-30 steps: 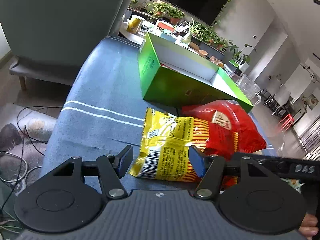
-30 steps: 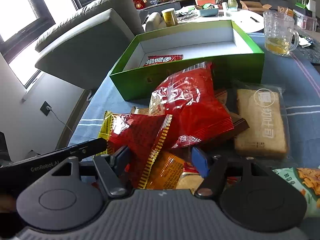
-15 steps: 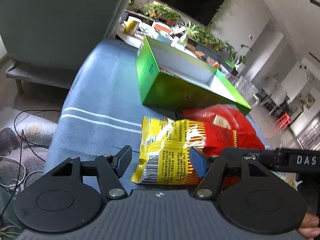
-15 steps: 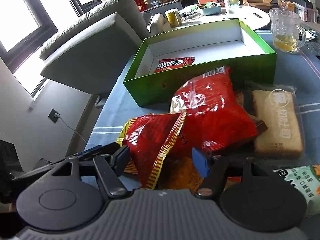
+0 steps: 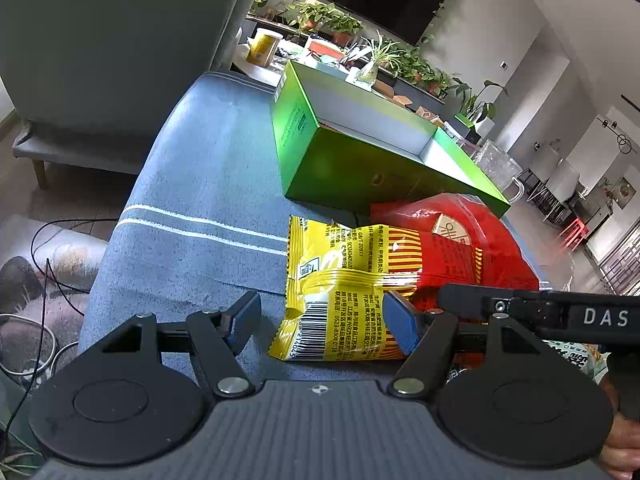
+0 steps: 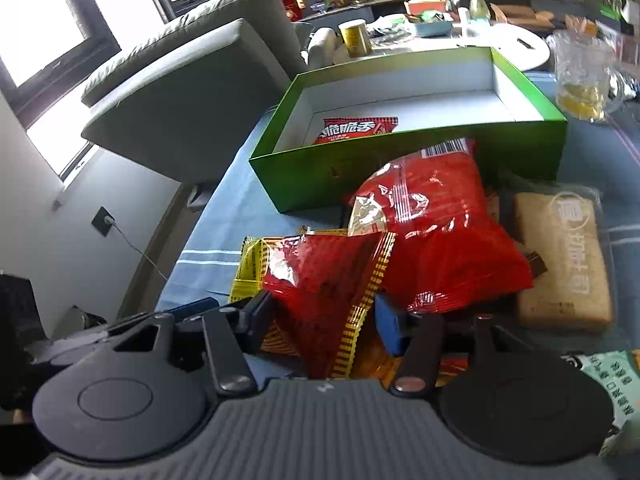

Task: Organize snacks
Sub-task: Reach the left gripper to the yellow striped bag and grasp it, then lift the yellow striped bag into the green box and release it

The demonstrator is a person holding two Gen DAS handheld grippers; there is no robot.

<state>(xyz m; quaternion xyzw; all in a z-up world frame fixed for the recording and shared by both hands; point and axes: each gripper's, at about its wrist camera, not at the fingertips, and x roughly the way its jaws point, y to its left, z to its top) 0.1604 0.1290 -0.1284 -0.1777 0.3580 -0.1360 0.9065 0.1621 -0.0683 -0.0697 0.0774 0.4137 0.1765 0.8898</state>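
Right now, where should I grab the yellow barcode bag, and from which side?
Probably its near edge beside the barcode, low from the near side: the yellow snack bag lies on the blue cloth, that end free, the far end against the red bag.

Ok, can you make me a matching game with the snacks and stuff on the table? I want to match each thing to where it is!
Things:
1. small red packet
2. glass mug
3. yellow-and-red bag
4. bread slice pack

Places:
A. between the left gripper's open fingers
B. inside the green box
C. on the blue cloth, right of the big red bag
D. beyond the box's right end, with yellow drink in it

Pairs: 1-B, 2-D, 3-A, 4-C
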